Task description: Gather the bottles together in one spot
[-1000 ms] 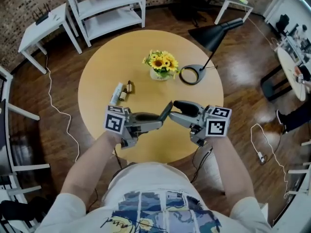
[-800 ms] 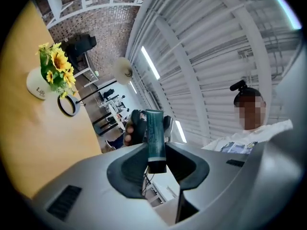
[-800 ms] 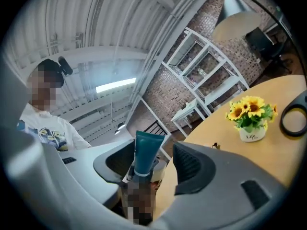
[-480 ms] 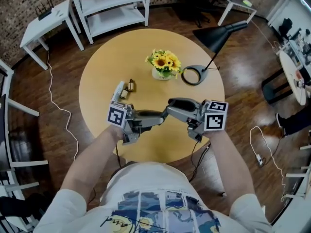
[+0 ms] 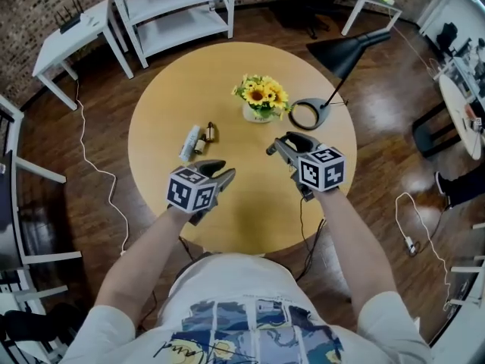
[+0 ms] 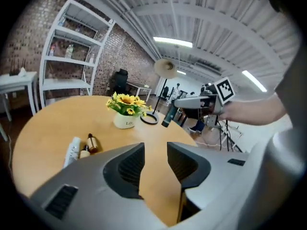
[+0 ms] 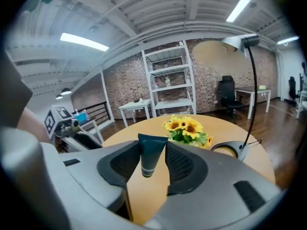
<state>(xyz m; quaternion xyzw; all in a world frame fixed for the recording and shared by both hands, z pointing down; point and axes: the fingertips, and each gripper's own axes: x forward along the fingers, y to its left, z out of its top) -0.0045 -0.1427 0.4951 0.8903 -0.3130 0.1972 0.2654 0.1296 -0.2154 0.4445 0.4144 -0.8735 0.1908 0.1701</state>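
Right tongs [image 7: 153, 148] are pinching the teal tube [image 7: 149, 163]; the jaws have just been closing onto it. Tube: dark teal, matte, wide flat end up between the pads, tapering down to a round cap with a thin pale band just above it. Cap end pokes out past the fingertips, slanted down. It's in the air over the tabletop [image 5: 250, 214], not touching, on the person's side of the sunflower pot [image 5: 259, 103] and lamp base [image 5: 308, 114]. Left tongs [image 6: 154, 150] are slightly spread and have just been opening. Nothing between the jaws, only bare tabletop through the gap. They sit over the near-left part of the tabletop, apart from the right pair. Other bottles lie on the tabletop left of the pot: white tube [image 5: 189, 142] on its side, brown bottle [image 5: 210, 132] with a dark cap just beside it, plus a smaller tan item between them, can't tell what it is. That cluster is just beyond the left tongs, well apart from the teal tube.
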